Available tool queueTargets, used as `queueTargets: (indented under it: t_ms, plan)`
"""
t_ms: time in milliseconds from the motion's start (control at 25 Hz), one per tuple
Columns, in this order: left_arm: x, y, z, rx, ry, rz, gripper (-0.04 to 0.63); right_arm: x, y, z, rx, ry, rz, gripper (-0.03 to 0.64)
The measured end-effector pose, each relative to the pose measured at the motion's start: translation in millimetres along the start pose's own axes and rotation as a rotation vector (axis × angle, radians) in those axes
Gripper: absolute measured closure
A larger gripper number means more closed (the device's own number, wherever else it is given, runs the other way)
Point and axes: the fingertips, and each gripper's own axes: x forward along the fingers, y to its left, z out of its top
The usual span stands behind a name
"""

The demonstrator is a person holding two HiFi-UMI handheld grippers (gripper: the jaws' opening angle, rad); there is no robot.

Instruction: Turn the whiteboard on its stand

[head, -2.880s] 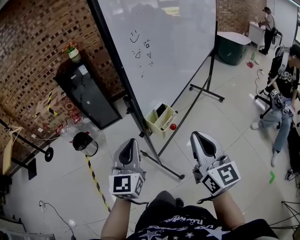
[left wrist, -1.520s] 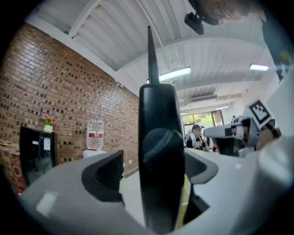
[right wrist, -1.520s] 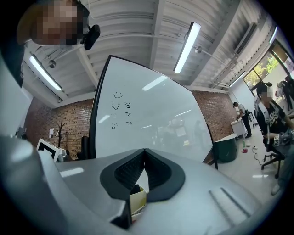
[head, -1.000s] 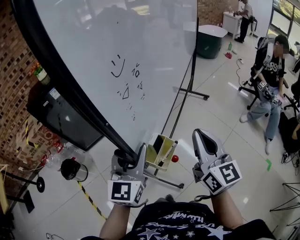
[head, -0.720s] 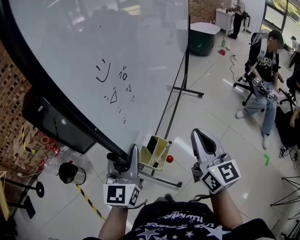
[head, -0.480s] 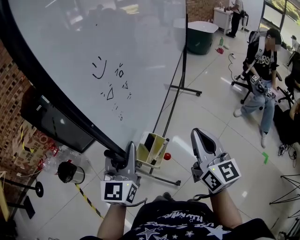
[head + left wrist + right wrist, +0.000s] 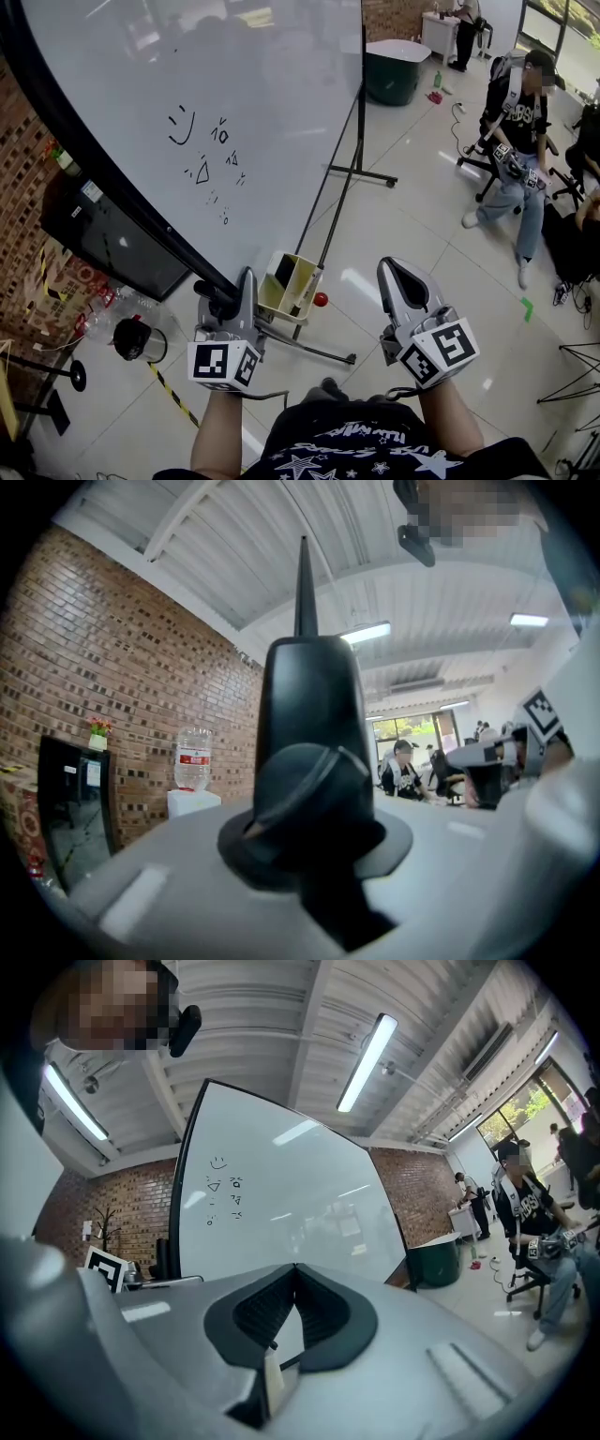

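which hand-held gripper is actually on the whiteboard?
The left hand-held gripper: its jaws clamp the whiteboard's black frame at its lower corner. The right hand-held gripper hangs clear, jaws together, empty.

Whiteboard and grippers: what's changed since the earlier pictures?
The left gripper came forward to the black lower frame of the whiteboard and shut on it; earlier it held nothing. The right gripper stayed shut, empty and off the board.

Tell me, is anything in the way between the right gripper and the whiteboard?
Nothing visible. The right gripper, jaws together and empty, has open air up to the whiteboard. Only the yellow tray hangs near that path; the left gripper grips the board's lower corner.
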Motion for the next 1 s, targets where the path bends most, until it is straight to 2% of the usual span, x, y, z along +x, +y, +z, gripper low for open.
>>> queueTargets:
  t_ms: [360, 600, 800, 1000]
  plan:
    - [1.1, 0.6, -0.3, 0.0, 0.004, 0.001, 0.502, -27.3, 4.0, -5.4, 0.026, 0.042, 0.057, 0.607]
    - [3.3, 0.3, 0.3, 0.003, -0.003, 0.001, 0.503, -31.6, 15.6, -10.2, 0.003, 0.074, 0.102, 0.607]
    - [3.0, -0.4, 0.3, 0.002, -0.002, -0.007, 0.502, -36.0, 36.0, -17.7, -0.015, 0.072, 0.083, 0.607]
    - [3.8, -2.1, 1.0, -0.003, -0.005, -0.018, 0.502, -40.3, 55.6, -31.6, 0.004, 0.082, 0.023, 0.607]
